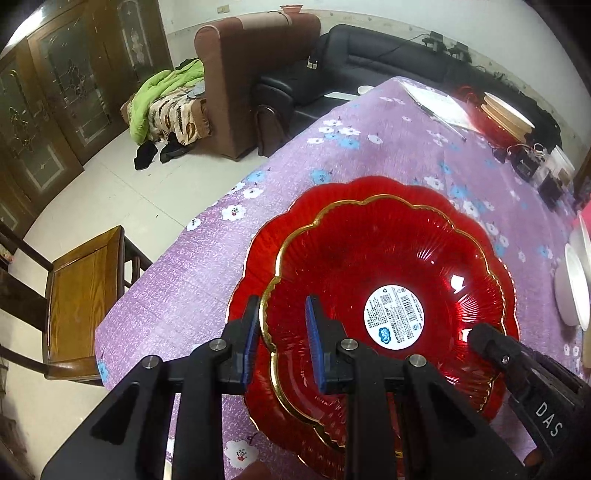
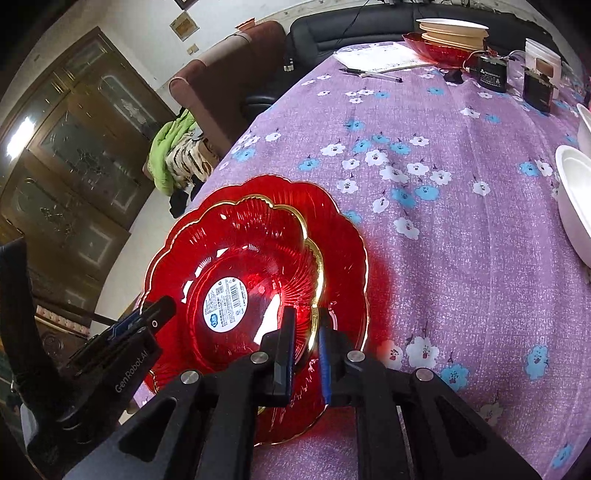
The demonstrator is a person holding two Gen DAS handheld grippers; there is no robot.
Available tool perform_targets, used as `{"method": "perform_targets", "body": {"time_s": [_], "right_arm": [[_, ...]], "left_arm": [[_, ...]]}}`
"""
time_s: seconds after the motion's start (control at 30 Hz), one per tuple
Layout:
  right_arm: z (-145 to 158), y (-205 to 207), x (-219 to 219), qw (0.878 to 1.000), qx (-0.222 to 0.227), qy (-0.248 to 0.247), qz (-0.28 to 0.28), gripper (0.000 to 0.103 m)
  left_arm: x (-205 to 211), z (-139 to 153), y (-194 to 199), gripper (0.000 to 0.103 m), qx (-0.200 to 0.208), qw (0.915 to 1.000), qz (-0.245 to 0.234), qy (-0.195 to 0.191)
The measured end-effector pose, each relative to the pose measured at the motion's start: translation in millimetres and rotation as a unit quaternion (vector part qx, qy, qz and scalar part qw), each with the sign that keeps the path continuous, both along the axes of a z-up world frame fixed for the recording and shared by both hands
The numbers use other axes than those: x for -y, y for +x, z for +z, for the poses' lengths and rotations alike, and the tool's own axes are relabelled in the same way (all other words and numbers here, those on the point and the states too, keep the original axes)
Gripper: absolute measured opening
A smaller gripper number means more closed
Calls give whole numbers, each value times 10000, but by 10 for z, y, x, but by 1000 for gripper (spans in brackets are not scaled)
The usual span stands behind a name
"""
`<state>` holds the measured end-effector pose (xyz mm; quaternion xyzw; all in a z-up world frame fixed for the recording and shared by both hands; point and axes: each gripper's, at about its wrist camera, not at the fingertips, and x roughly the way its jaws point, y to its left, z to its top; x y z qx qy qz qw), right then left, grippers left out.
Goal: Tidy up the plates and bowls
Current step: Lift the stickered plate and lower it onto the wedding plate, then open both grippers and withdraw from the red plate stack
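Observation:
A smaller red scalloped plate (image 1: 369,258) (image 2: 251,236) with a gold rim and a round white label (image 1: 393,317) sits inside a larger red plate (image 1: 332,192) (image 2: 343,240) on the purple flowered tablecloth (image 2: 461,258). My left gripper (image 1: 283,306) straddles the smaller plate's left rim, its jaws closed on the gold edge. My right gripper (image 2: 306,321) straddles the opposite rim, one finger inside the plate and one outside, jaws narrow on the edge. Each gripper shows in the other's view: the right gripper (image 1: 491,339) and the left gripper (image 2: 155,314).
White bowls (image 2: 576,199) (image 1: 572,291) stand at the table's right side. At the far end are a stack of pale plates on a red dish (image 2: 450,33), a paper with a pen (image 2: 373,55) and black devices (image 2: 491,72). A wooden chair (image 1: 81,295) stands left of the table edge.

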<state>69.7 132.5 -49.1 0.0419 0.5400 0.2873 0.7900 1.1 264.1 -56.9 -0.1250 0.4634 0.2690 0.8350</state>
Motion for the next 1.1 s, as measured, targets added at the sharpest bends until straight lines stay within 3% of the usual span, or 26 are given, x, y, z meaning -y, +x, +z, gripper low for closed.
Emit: {"method": "perform_targets", "body": {"time_s": [0.23, 0.33, 0.57, 0.63, 0.77, 0.9, 1.1], "right_arm": [[17, -1, -38, 10000, -9, -59, 37, 17], [53, -23, -44, 9999, 27, -36, 95, 28], [191, -100, -2, 9996, 247, 12, 99, 48], [239, -105, 66, 9996, 282, 80, 32, 48], [364, -111, 271, 9985, 405, 358, -104, 59], [488, -96, 610, 9950, 516, 794, -309, 66], [606, -88, 1326, 9855, 745, 1177, -973, 76]], "left_arm": [[10, 20, -7, 24, 38, 10000, -27, 43], [22, 72, -25, 41, 110, 9999, -42, 51], [63, 232, -88, 47, 300, 9995, 22, 100], [107, 303, -112, 57, 427, 9991, -20, 60], [318, 502, -134, 60, 858, 9955, -402, -62], [623, 680, -107, 71, 1235, 9881, -918, -78], [1116, 733, 31, 80, 1481, 9691, -1965, -157]]}}
